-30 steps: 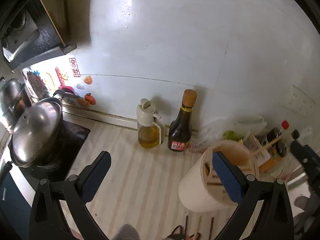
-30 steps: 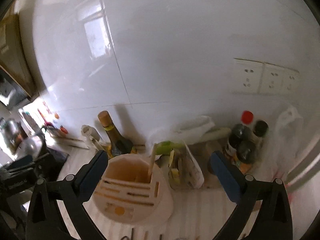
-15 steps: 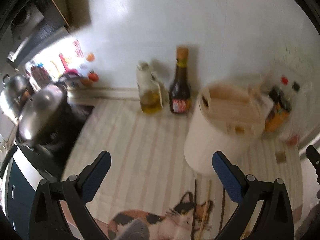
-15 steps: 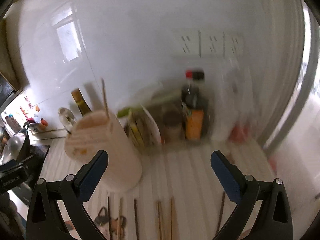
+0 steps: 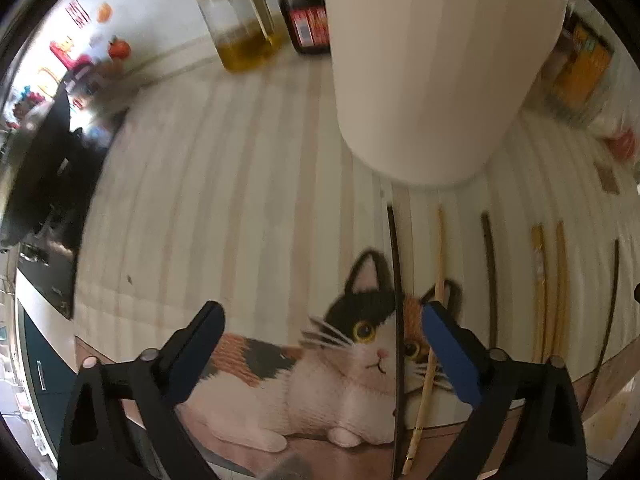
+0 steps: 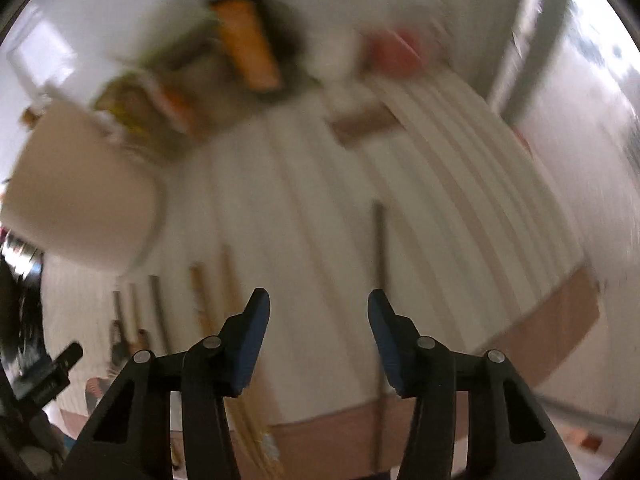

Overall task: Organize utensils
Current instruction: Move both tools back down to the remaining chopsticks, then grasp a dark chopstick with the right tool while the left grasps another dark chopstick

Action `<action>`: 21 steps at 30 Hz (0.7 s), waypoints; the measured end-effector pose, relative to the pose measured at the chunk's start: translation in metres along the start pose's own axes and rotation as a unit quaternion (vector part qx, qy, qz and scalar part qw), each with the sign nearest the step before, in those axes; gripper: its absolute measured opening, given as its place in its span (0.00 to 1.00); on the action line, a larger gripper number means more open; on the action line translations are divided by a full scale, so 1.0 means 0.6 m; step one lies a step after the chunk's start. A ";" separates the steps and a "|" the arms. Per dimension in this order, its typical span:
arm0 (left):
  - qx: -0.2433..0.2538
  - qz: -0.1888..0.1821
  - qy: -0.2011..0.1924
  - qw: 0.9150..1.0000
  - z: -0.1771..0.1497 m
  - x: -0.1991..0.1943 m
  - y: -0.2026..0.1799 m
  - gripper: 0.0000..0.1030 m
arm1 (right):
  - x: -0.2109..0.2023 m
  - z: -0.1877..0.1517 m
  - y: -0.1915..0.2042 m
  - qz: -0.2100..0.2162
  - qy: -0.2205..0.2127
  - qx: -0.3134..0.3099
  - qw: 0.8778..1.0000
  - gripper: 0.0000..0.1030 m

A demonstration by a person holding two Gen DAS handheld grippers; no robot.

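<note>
Mat (image 5: 224, 184): cream with pale beige stripes, calico cat print (image 5: 360, 344) in black, orange, white. Holder (image 5: 432, 64) above the cat: plain cream. Chopsticks (image 5: 440, 280) right of the cat: dark brown and light tan. Oil bottle (image 5: 240, 20) left of holder: clear, yellow oil. Gripper pads (image 5: 448, 354): blue, black frames.

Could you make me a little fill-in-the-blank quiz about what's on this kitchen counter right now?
1. The mat under the chopsticks shows a picture of a ____.
2. The bottle left of the dark bottle holds a ____ liquid.
3. The chopsticks lie on the mat in front of a tall white ____.

Missing words: cat; yellow; holder
</note>
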State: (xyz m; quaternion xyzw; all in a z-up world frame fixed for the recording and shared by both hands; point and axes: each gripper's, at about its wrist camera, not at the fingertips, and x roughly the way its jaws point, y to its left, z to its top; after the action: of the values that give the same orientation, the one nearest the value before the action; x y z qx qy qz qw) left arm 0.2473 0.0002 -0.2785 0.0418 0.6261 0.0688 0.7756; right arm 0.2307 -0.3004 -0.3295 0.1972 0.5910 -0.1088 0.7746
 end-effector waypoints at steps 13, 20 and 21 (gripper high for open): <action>0.016 -0.024 0.045 0.999 -0.012 0.039 -0.008 0.82 | 0.104 0.030 0.000 -0.083 0.035 -0.036 0.995 0.06; 0.022 -0.043 0.054 0.997 -0.013 0.042 -0.012 0.76 | 0.110 -0.003 0.084 -0.030 0.068 -0.085 0.994 0.06; 0.024 -0.045 0.055 0.997 -0.012 0.042 -0.015 0.75 | 0.111 -0.009 0.097 -0.025 0.072 -0.095 0.993 0.06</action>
State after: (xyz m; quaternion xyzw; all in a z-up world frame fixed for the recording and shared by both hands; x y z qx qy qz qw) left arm 0.2460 -0.0047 -0.3059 0.0281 0.6708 0.0209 0.7408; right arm 0.2678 -0.2414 -0.3842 0.1152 0.6579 -0.0572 0.7420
